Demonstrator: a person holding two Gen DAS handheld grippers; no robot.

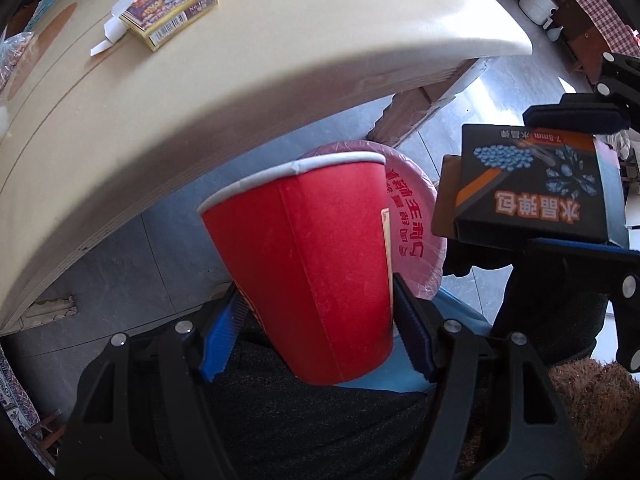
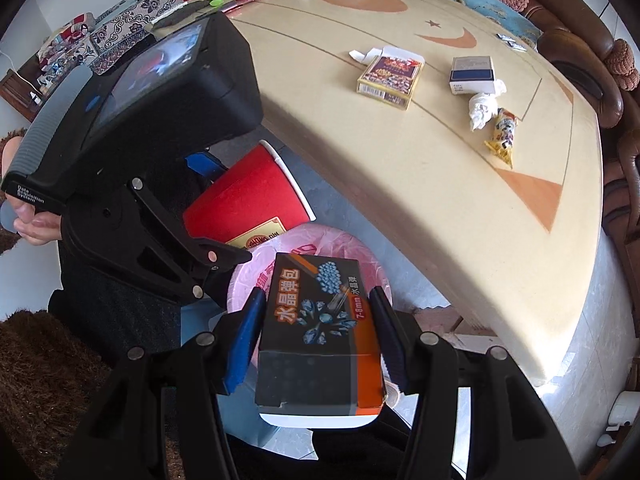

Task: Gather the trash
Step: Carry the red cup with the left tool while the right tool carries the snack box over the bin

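My left gripper [image 1: 316, 320] is shut on a red paper cup [image 1: 308, 264] with a white rim, tilted over a pink-lined trash bin [image 1: 416, 216] on the floor beside the table. My right gripper [image 2: 320, 332] is shut on a black and orange cardboard box [image 2: 320, 336], held above the same pink bin [image 2: 256, 276]. In the left wrist view the box [image 1: 532, 184] and right gripper [image 1: 576, 180] show at the right. In the right wrist view the cup [image 2: 248, 204] and left gripper [image 2: 204, 216] hang at the left, held by a hand [image 2: 32, 220].
On the cream table [image 2: 460, 184] lie a gold card box [image 2: 390, 76], a blue and white pack [image 2: 470, 74], crumpled tissue [image 2: 482, 108] and a candy wrapper [image 2: 504, 132]. A brown sofa [image 2: 600, 80] stands behind. A brown rug [image 2: 40, 380] lies at the left.
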